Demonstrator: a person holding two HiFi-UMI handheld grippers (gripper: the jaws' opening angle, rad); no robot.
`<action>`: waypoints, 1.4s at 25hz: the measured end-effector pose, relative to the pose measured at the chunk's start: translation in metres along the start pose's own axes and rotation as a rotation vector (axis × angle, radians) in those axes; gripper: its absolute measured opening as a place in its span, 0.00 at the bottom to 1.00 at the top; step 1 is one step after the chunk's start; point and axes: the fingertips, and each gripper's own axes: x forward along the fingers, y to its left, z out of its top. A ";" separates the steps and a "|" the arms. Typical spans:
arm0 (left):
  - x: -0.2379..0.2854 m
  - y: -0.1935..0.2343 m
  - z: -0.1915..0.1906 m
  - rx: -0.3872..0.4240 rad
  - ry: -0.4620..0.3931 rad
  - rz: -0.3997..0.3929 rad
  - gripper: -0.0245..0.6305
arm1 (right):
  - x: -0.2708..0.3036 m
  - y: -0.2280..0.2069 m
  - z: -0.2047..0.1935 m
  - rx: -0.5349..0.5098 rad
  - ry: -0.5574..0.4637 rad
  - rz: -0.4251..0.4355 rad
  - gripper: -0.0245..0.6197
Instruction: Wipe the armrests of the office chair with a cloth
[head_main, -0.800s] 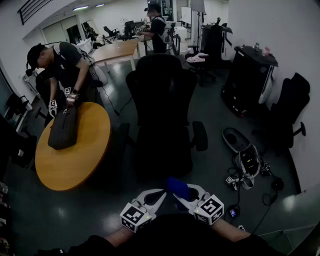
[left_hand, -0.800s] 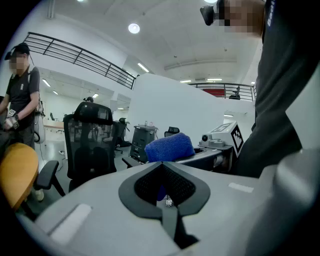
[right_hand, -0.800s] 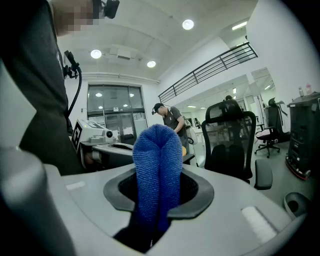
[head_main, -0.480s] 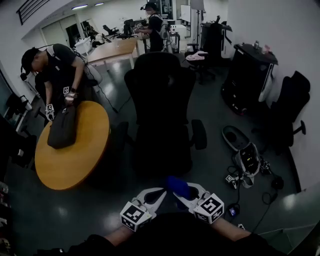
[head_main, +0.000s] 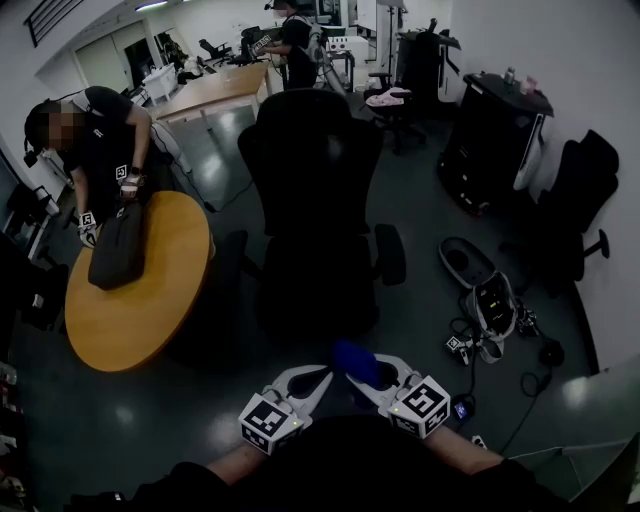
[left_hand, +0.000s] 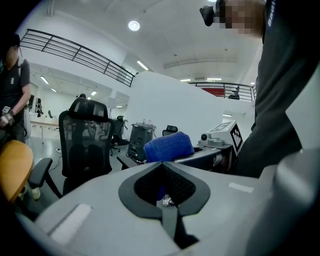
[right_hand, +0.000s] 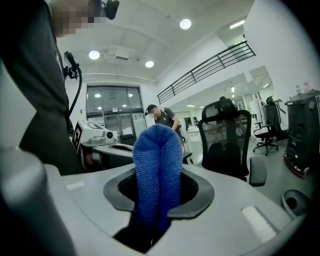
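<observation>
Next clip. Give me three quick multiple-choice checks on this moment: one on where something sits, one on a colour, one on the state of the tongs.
1. In the head view, on which side of the office chair does the round wooden table lie?
A) left
B) right
C) directly behind

2. What colour is the cloth?
A) white
B) blue
C) yellow

3. What state are the right tongs in?
A) open and empty
B) shut on an armrest
C) shut on the cloth

Answers:
1 A: the table fills the left of the head view, with the chair in the middle.
2 B: both gripper views show the cloth as blue.
3 C: the right gripper view shows the folded cloth pinched between the jaws.
</observation>
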 end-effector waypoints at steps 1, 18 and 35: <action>0.003 -0.003 -0.001 0.000 0.002 -0.004 0.06 | -0.004 -0.002 -0.001 0.001 0.000 -0.004 0.24; 0.057 -0.039 -0.010 -0.008 0.032 -0.030 0.06 | -0.060 -0.044 -0.021 0.049 -0.020 -0.054 0.24; 0.125 0.092 0.002 -0.049 0.005 -0.172 0.06 | 0.022 -0.148 0.001 0.081 0.062 -0.245 0.24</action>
